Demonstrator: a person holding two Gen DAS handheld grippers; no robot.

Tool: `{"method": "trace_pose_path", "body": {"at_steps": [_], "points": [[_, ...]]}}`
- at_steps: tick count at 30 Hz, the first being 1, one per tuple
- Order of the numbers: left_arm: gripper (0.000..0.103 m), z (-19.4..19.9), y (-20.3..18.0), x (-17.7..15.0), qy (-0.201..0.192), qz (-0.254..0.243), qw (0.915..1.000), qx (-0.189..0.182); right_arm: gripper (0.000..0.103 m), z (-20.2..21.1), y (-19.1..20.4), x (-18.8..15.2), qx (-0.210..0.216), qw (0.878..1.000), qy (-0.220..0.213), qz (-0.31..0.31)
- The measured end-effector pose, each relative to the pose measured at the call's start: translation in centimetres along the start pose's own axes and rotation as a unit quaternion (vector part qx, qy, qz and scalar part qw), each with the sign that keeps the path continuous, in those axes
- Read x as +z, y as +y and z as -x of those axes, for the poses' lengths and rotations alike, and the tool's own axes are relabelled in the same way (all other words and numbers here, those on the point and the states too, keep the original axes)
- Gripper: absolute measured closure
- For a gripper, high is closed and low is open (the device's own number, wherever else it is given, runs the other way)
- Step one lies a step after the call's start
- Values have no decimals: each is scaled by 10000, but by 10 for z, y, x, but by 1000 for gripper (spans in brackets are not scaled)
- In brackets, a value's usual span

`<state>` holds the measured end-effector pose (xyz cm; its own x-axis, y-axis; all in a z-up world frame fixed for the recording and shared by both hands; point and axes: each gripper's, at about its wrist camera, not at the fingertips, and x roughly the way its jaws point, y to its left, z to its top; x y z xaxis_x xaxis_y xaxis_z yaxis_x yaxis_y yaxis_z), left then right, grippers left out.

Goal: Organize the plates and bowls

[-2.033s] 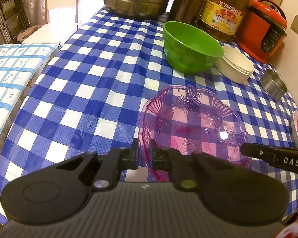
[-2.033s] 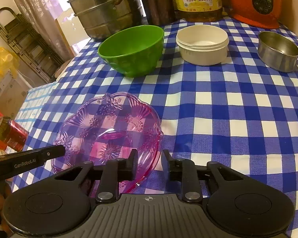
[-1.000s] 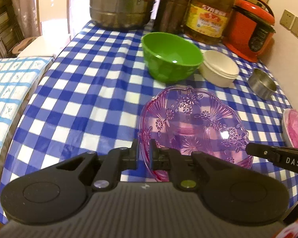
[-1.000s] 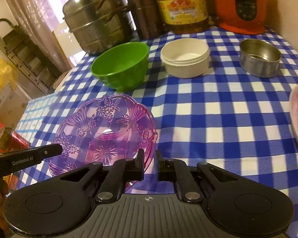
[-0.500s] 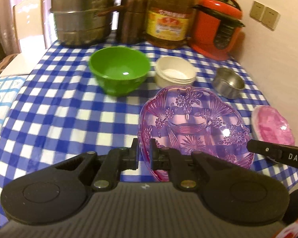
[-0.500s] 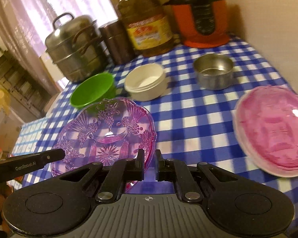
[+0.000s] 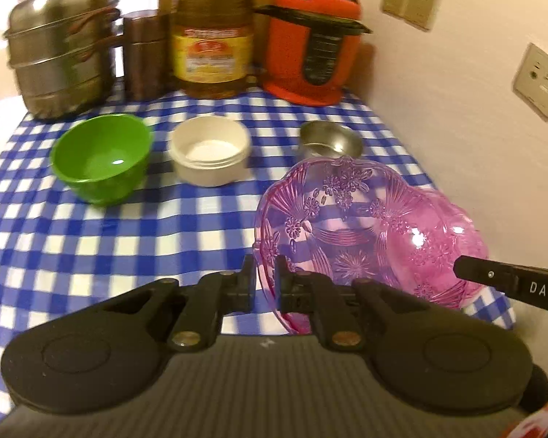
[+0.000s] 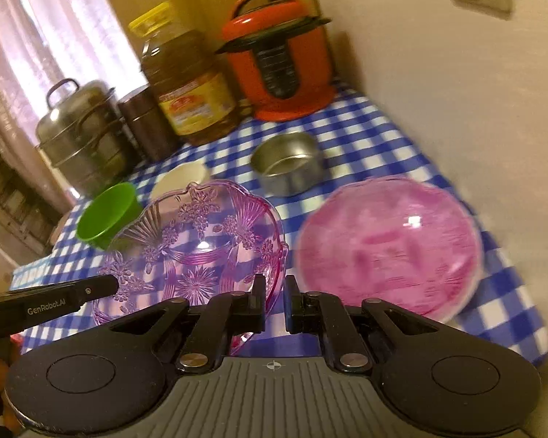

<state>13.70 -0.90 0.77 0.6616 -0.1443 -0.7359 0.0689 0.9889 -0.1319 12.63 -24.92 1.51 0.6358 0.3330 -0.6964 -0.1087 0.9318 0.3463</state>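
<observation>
**Two grips, one glass dish: keep it level on the way over**

The left hand-held gripper (image 7: 265, 283) is pinched nearly closed on the near-left rim of the purple patterned dish (image 7: 361, 233); the right hand-held gripper (image 8: 274, 301) clamps the opposite rim just as tightly. The dish hangs between them above the checked table (image 7: 109, 241). From the right gripper, the pink plate (image 8: 387, 244) lies at about one o'clock, close by and likely the stacking spot. Both hands should travel together, so neither rim twists out. Lower it flat and centred. The steel bowl (image 8: 288, 168), white bowl (image 7: 210, 149) and green bowl (image 7: 100, 157) sit further back, around twelve o'clock.
</observation>
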Motion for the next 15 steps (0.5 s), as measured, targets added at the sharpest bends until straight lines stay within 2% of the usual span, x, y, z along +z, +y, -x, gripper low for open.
{"method": "trace_pose_path", "body": {"at_steps": [15], "points": [[95,-35,-88,14,54,-463,9978,-479,93,28,-76,8,-524,9978,-160,-365]]}}
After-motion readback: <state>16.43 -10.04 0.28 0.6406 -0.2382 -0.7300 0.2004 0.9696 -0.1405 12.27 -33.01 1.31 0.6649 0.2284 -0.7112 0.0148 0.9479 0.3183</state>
